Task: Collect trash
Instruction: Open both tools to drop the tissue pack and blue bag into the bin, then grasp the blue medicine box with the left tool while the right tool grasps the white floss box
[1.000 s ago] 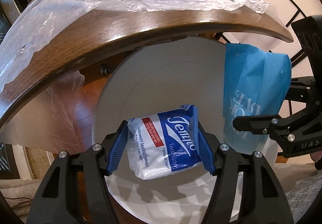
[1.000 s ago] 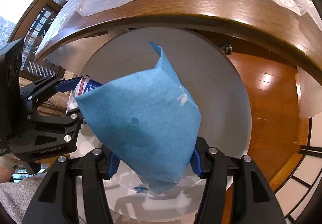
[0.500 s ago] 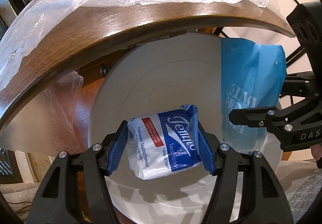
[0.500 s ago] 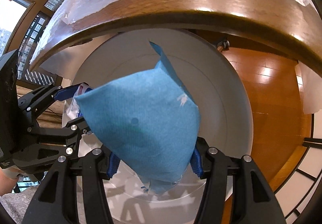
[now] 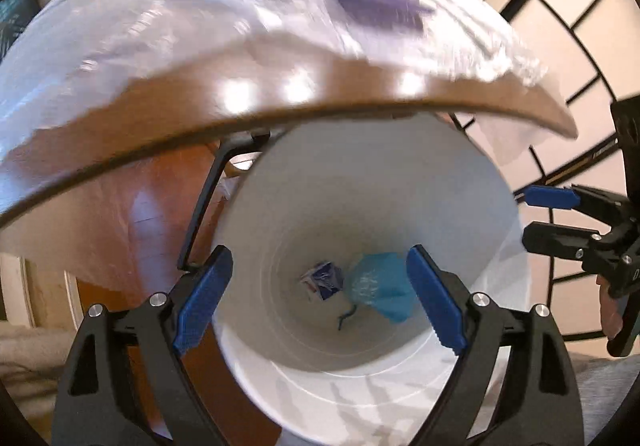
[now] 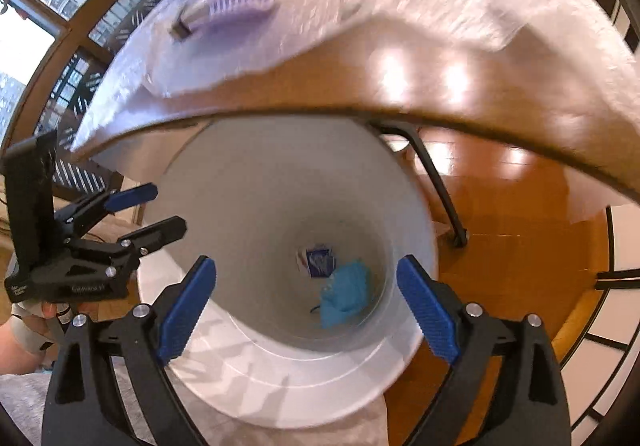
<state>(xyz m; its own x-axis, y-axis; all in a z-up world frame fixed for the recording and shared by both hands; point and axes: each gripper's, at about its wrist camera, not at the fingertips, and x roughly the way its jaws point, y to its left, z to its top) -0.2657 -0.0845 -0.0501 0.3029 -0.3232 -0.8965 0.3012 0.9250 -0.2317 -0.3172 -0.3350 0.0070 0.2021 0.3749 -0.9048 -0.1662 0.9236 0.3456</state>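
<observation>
Trash lies at the bottom of the white bin [image 5: 460, 181]: a tissue pack [image 5: 325, 280] and a blue wrapper [image 5: 384, 286], touching each other. Both look light. The pack, blue and white film with a red patch, would likely be soft and a little slick, best pinched across its short sides. The wrapper is thin, crumpled and limp; any fold or edge would do for a hold. The bin stands on the wooden floor [image 6: 500, 213], partly under the edge of the worktop [image 5: 280, 97], which is covered with clear plastic sheet. The left gripper [image 5: 320, 298] and the right gripper [image 6: 305, 300] hang over the bin mouth, jaws opening, nothing between them.
</observation>
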